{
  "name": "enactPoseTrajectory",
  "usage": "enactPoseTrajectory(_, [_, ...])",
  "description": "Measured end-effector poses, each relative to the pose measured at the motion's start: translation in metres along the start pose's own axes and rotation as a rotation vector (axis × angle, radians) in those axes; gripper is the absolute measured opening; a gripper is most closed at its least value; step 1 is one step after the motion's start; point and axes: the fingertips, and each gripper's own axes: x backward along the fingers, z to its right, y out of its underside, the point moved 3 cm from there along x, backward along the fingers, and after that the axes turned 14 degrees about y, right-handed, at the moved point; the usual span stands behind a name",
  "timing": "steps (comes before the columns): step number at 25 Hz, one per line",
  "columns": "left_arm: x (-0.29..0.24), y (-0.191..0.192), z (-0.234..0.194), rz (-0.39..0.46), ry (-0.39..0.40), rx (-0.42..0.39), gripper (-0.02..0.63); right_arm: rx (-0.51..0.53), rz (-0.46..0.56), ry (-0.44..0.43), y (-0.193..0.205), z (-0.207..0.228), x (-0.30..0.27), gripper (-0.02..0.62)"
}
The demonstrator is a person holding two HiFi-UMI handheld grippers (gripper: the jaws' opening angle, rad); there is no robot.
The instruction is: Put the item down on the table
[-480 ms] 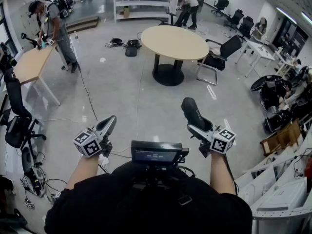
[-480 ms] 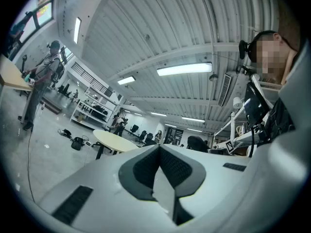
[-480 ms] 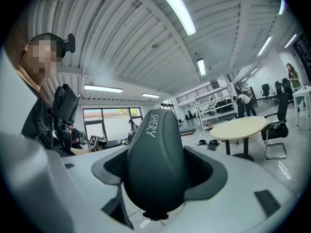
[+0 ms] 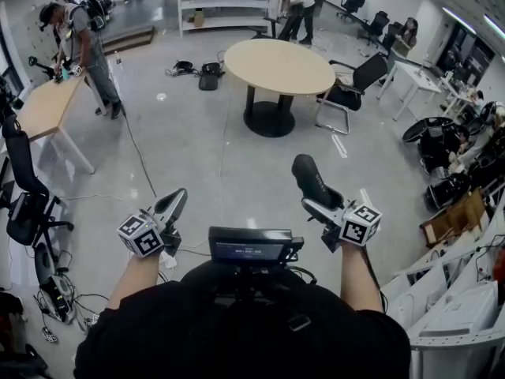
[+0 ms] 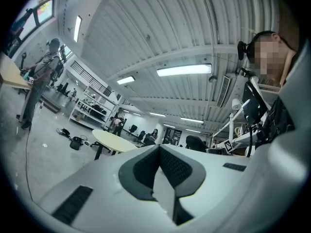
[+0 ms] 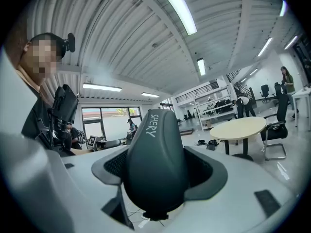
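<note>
Nearest the camera, a dark screen unit (image 4: 252, 245) sat at the person's chest, with a forearm reaching out on either side of it. The left gripper (image 4: 175, 197) was held out over the grey floor (image 4: 197, 148), its marker cube (image 4: 142, 234) close to the hand. Its fingers were pressed together with nothing between them. The right gripper (image 4: 319, 205), with its own marker cube (image 4: 360, 224), had its fingers set wide and pinching a dark grey item (image 4: 310, 178). This rounded, smooth body bore the pale print "SHERY" and stuck out past the fingertips. The item hung in the air above the floor, well apart from any table.

Farther off stood a round tabletop (image 4: 280, 65) on a dark pedestal foot, with a black office chair (image 4: 355, 85) just beside it on the right. Dark bags (image 4: 201, 73) lay on the floor to its left. At the left edge was a long wooden tabletop (image 4: 47, 105), and a person (image 4: 83, 42) stood at its far end. Against the far wall was a white shelf unit (image 4: 229, 6), and another person (image 4: 296, 6) bent over near its right end.
</note>
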Motion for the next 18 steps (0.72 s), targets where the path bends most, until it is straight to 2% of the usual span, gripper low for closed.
enactPoseTrajectory(6, [0.003, 0.003, -0.005, 0.010, -0.006, 0.009, 0.002, -0.007, -0.015, -0.012, 0.000, 0.001, -0.003, 0.339])
enactPoseTrajectory(18, [0.032, -0.007, -0.039, 0.022, -0.037, 0.039, 0.002, 0.000, -0.054, -0.042, -0.007, -0.018, -0.057, 0.339])
